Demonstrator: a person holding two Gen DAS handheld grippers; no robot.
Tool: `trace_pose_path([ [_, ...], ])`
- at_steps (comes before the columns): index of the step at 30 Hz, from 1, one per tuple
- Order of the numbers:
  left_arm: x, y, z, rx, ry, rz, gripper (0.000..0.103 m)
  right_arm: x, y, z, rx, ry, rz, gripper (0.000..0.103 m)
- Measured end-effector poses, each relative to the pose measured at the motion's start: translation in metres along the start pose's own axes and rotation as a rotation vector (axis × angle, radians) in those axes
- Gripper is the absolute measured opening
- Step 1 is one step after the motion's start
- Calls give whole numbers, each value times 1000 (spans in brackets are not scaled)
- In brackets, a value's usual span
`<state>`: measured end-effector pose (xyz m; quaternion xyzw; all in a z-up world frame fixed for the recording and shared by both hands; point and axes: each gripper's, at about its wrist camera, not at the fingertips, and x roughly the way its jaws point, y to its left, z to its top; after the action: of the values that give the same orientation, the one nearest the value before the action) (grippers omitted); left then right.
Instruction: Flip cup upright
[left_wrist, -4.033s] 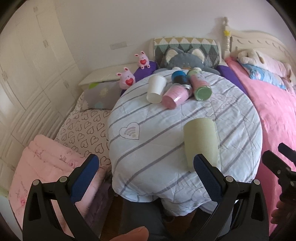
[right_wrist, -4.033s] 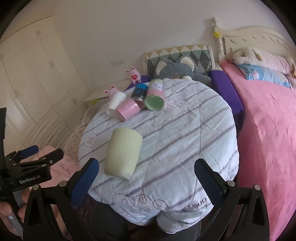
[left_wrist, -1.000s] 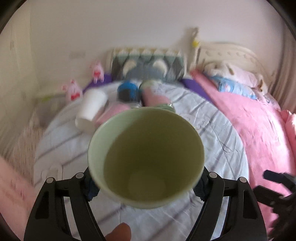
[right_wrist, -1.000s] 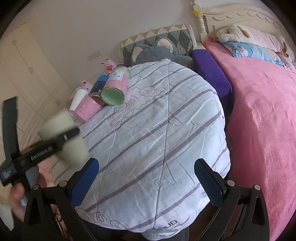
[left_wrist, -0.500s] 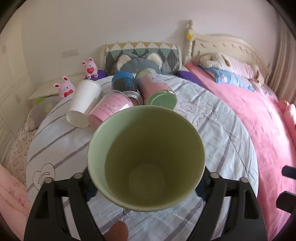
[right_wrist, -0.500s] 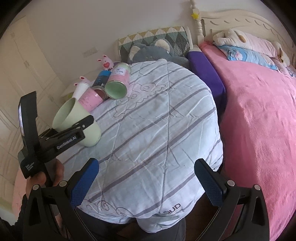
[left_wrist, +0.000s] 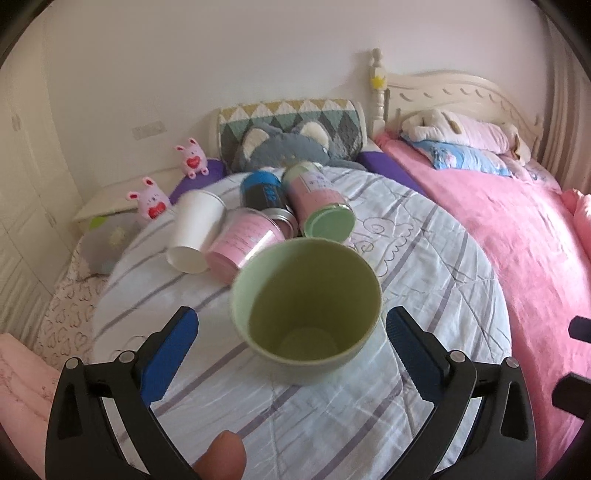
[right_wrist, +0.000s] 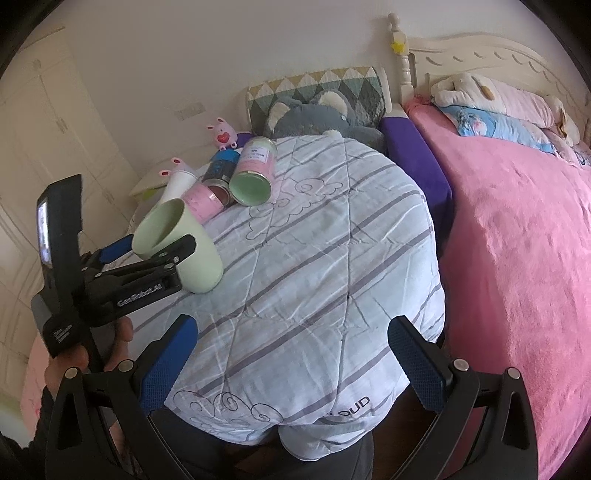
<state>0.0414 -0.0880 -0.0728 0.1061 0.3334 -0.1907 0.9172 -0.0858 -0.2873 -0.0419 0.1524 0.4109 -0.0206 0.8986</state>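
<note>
A pale green cup (left_wrist: 306, 314) stands mouth-up on the striped quilt-covered round table (left_wrist: 424, 258). My left gripper (left_wrist: 291, 332) is open, its blue pads apart on either side of the cup and not touching it. In the right wrist view the cup (right_wrist: 184, 247) stands at the table's left, with the left gripper (right_wrist: 155, 247) around it. My right gripper (right_wrist: 291, 354) is open and empty over the table's near edge.
Several cups and cans lie on their sides at the table's far side: a white paper cup (left_wrist: 194, 230), a pink cup (left_wrist: 243, 243), a blue can (left_wrist: 262, 192), a pink can with green base (left_wrist: 317, 203). A pink bed (left_wrist: 517, 229) lies to the right, plush toys behind.
The left gripper has set the green cup down upright on the table and opened; its pads now stand clear of the cup. The right gripper stays open and has hardly moved.
</note>
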Motion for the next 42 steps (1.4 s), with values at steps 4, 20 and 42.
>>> trace_pose_path([
  [4,-28,10,5,-20,-13,44,103,-9,8,5,-18,-31,7,103],
  [20,-127,64,-12,-125,78,182,103,-46,83,15,-185,-161,55,103],
  [42,-186,84,-58,-233,132,291,103,-62,128,-13,-265,-173,97,103],
])
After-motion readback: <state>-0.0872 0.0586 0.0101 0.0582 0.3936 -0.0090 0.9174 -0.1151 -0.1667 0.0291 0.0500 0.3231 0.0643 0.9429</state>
